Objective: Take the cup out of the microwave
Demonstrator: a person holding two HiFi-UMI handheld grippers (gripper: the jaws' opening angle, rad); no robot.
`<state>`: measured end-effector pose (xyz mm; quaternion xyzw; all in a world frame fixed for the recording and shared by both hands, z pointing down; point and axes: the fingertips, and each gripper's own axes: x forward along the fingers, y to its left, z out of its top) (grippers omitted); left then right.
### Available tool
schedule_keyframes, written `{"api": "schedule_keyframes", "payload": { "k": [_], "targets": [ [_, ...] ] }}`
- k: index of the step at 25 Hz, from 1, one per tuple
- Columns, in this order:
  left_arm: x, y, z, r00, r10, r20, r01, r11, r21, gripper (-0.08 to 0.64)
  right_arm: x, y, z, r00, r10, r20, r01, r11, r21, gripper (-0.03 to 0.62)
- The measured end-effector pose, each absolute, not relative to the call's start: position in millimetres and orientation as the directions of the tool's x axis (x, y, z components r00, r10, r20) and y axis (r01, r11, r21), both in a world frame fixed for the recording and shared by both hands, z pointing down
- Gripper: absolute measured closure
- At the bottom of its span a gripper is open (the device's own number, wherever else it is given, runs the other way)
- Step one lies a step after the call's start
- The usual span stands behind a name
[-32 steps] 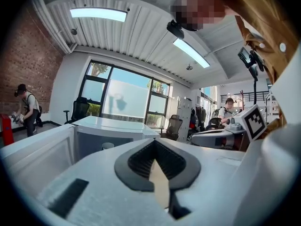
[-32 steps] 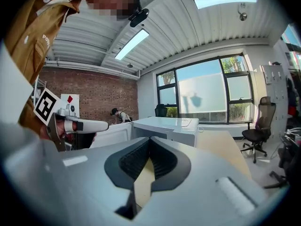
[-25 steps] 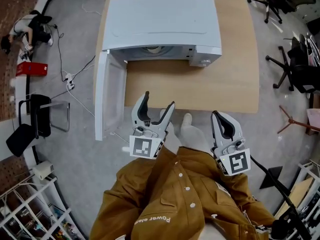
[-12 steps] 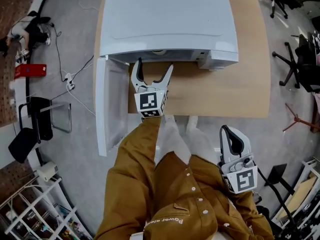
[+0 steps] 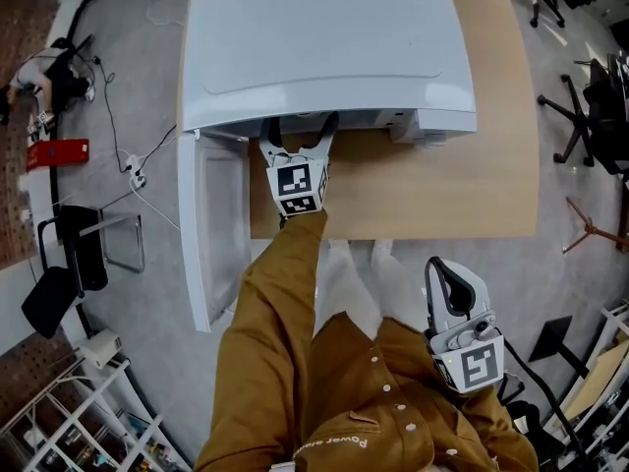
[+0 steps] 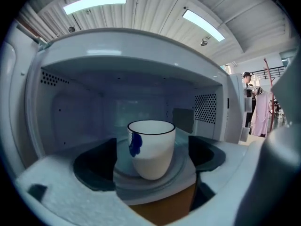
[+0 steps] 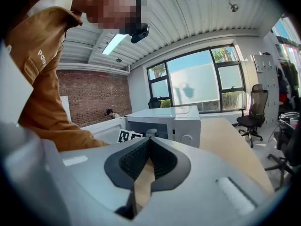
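The white microwave (image 5: pixel 324 47) stands on the wooden table (image 5: pixel 442 185), its door (image 5: pixel 211 234) swung open to the left. Inside, a white cup (image 6: pixel 151 147) with a blue mark and dark rim stands upright on the glass turntable (image 6: pixel 181 173). My left gripper (image 5: pixel 303 128) is open at the oven's mouth. In the left gripper view the dark pads (image 6: pixel 94 166) flank the cup with a gap on each side, not touching it. My right gripper (image 5: pixel 447 278) hangs shut and empty near the person's body, off the table. From the right gripper view (image 7: pixel 149 145) the microwave (image 7: pixel 164 119) is ahead.
Office chairs (image 5: pixel 580 136) stand on the floor at the right. A black chair (image 5: pixel 69 254), a red box (image 5: pixel 61 153) and cables lie at the left. A white wire rack (image 5: pixel 59 421) is at the bottom left. The table's right half is bare wood.
My left gripper has reached forward from beside the body to the microwave's opening. The right gripper has dropped a little toward the person.
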<state>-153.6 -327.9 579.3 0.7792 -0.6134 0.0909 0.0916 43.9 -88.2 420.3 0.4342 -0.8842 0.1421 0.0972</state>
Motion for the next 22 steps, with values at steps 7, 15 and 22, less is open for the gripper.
{"api": "schedule_keyframes", "payload": {
  "k": [7,15,22],
  "targets": [
    [-157,-353,586,0.209,-0.945,0.250,-0.977,-0.212,0.016,0.101,40,-86,427,-0.607,-0.735,0.302,-0.794,0.581,-0.180,0.586],
    [-157,-365,591,0.214,-0.940,0.267,-0.976,-0.215,0.026,0.179,38,-86,425,-0.606,-0.739,0.293,-0.794,0.582,-0.174,0.586],
    [-167,-350,589,0.153,-0.947,0.283,-0.987,-0.162,-0.008,0.181,41,-92,419,-0.590,-0.756,0.283,-0.807,0.560,-0.189,0.586]
  ]
}}
